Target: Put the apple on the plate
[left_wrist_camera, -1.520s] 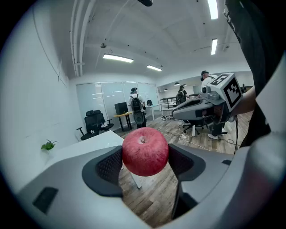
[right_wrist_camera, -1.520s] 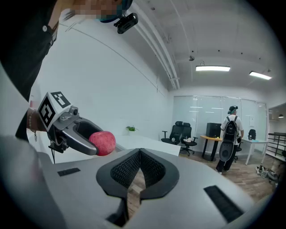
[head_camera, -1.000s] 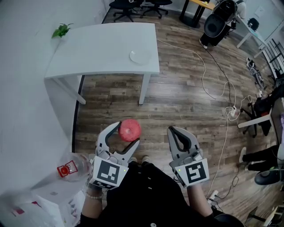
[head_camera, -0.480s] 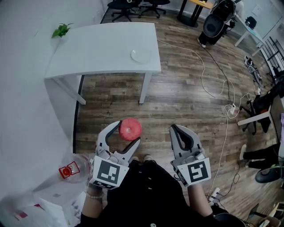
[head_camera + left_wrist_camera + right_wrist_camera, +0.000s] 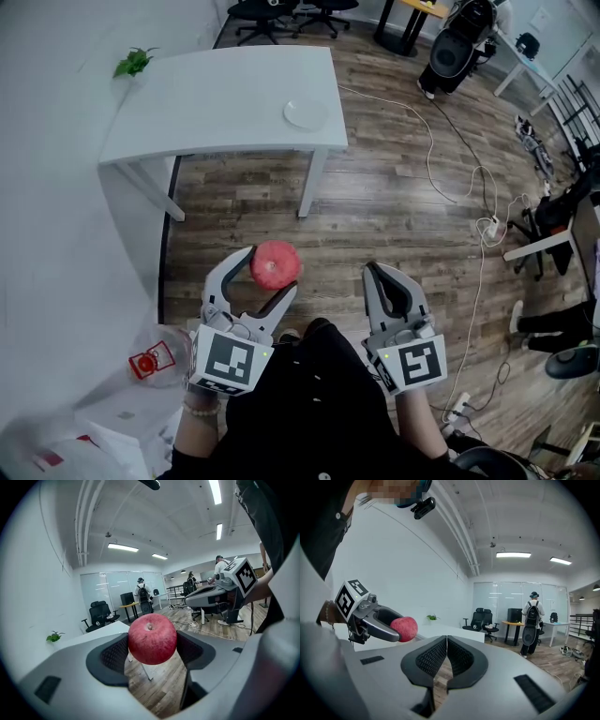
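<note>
A red apple (image 5: 275, 264) is clamped between the jaws of my left gripper (image 5: 265, 269), held in the air over the wooden floor, well short of the table. In the left gripper view the apple (image 5: 152, 638) fills the gap between the two pads, stem end up. A small white plate (image 5: 306, 113) lies near the right end of the white table (image 5: 206, 103), far ahead. My right gripper (image 5: 382, 282) hangs beside the left one, jaws pressed together with nothing in them. From the right gripper view the apple (image 5: 405, 628) and left gripper show at the left.
A small green plant (image 5: 131, 63) stands at the table's far left corner. A clear bottle with a red cap (image 5: 150, 362) rests on a low surface by my left hand. Cables (image 5: 469, 216) trail across the floor at right; office chairs (image 5: 281, 11) stand behind the table.
Both grippers and the apple have stayed near the same place in view while the table and plate have shifted slightly rightward and nearer. The grip on the apple is unchanged.
</note>
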Demonstrator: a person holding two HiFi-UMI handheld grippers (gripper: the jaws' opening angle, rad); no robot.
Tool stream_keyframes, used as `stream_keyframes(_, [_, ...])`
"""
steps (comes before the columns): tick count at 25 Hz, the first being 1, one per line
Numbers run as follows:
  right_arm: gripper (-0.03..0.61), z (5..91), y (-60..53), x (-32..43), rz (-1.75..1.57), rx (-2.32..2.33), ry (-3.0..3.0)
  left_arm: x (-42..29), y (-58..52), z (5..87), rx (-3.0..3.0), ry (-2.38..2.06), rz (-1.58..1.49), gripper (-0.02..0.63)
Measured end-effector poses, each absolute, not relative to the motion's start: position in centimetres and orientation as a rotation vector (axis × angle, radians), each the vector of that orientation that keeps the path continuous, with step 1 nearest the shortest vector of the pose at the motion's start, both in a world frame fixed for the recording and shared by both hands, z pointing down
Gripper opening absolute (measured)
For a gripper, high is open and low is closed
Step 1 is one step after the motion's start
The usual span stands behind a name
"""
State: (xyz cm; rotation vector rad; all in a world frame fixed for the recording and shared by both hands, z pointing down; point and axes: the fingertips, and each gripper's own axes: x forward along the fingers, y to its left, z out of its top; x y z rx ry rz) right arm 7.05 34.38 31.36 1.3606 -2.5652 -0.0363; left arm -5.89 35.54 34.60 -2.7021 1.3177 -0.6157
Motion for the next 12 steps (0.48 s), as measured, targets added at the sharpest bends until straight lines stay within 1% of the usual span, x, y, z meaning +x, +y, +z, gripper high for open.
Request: stream_keyframes(12, [0.041,31.28,34.74,7.41,-0.037,1.429,-2.539,-6.29,36.0,35.06,-2.713,1.274,-0.62,0.333])
